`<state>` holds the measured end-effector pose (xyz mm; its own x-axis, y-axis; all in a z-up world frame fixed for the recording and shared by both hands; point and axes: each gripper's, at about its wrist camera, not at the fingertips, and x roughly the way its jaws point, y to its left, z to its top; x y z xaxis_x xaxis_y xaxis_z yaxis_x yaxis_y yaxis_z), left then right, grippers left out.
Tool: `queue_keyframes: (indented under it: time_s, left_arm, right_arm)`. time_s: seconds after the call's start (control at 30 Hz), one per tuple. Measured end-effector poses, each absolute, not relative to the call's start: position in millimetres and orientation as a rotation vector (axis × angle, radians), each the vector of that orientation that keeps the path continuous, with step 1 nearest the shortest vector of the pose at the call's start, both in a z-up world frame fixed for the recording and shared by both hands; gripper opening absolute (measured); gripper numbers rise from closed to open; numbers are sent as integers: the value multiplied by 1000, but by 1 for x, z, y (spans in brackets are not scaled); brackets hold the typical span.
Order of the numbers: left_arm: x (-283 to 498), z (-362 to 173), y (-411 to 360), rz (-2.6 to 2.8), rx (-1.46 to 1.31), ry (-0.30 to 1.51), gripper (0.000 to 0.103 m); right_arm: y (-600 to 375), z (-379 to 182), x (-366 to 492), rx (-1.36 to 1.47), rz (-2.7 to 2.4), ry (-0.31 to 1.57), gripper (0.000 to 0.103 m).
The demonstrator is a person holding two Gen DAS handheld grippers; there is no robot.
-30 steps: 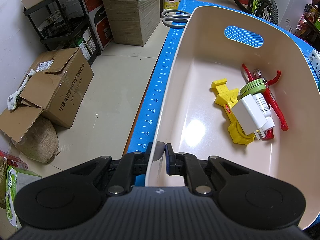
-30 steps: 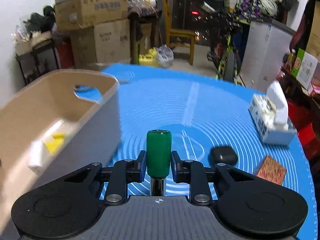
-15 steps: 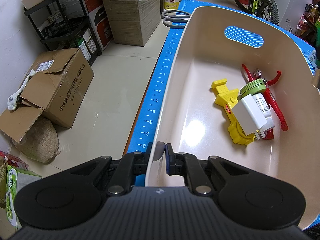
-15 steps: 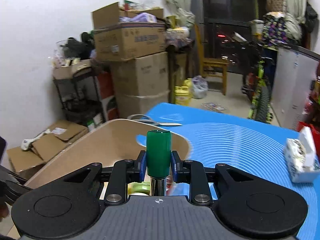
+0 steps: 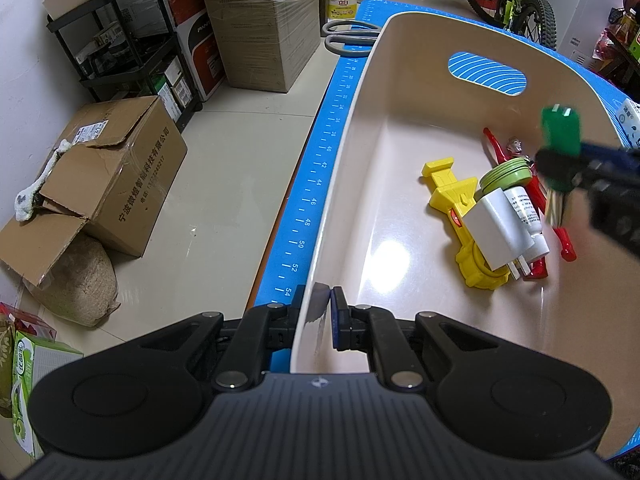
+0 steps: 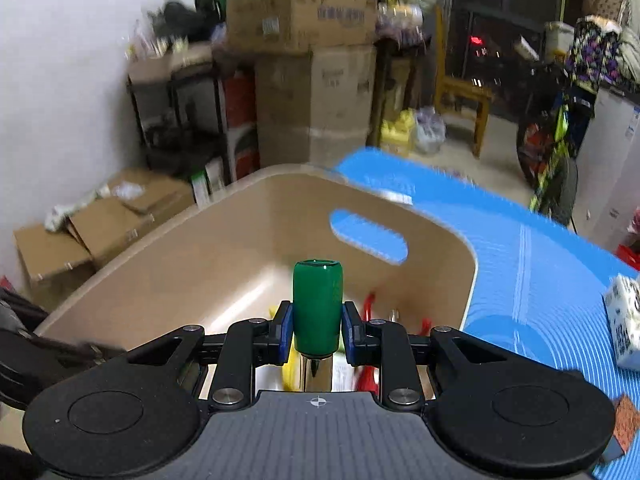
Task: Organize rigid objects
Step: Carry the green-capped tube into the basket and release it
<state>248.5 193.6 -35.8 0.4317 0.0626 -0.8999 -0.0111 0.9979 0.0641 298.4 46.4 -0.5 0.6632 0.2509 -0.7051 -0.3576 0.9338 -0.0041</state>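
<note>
Five pieces counted already inside the beige bin (image 5: pixel 400 140), well ahead of the left gripper (image 5: pixel 320 305). Pinched the bin's near rim between the left fingers, nearly closed on the thin wall, steadying it on the blue mat (image 5: pixel 320 168). Judged the job well under way but not finished.

Noted, outside the bin, a tissue box (image 6: pixel 624 320) off to the right of the right fingers and grey-handled scissors (image 5: pixel 348 36) far ahead of the left fingers, beyond the bin's far corner. Saw also a small brown square (image 6: pixel 626 420) at the right edge, too blurred to name. Could not tell which of these belonged to the sorting.

Found in the bin, ahead and to the right of the left fingers, a yellow plastic toy (image 5: pixel 448 184) and a red figure (image 5: pixel 536 200) partly beneath the rest. Found with them a white plug adapter (image 5: pixel 496 228) lying across the yellow toy, a green-lidded jar (image 5: pixel 504 176) and a small white tube (image 5: pixel 524 208), all touching in one heap.

Held a green-handled tool (image 6: pixel 318 296) in the right gripper (image 6: pixel 318 322), pads set narrow and pressed on the handle's two sides, metal shaft pointing back toward the palm. Hung it above the bin's interior, over the heap, not yet released. Reckoned the drop as the step in hand, then any loose things left on the mat.
</note>
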Motion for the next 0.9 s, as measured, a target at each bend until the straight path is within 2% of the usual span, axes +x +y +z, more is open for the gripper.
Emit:
queue_keyframes:
  time_s: [0.13, 0.4, 0.47, 0.57, 0.7, 0.9]
  left_arm:
    - [248, -35, 194, 46, 52, 1121, 13]
    - [248, -34, 196, 42, 48, 1122, 13]
    - [248, -33, 196, 42, 50, 1121, 13]
    - [248, -33, 196, 45, 51, 1121, 13]
    - [248, -33, 195, 45, 51, 1122, 13]
    - [249, -33, 198, 39, 44, 1125, 13]
  right_arm:
    - [51, -17, 301, -189, 328, 842, 34]
    - [61, -21, 299, -226, 347, 863, 35]
    - [59, -20, 299, -212, 352, 858, 42]
    - [54, -14, 299, -192, 361, 845, 44]
    - [45, -2, 292, -156, 362, 804, 59]
    - [12, 23, 280, -89, 314, 737, 67]
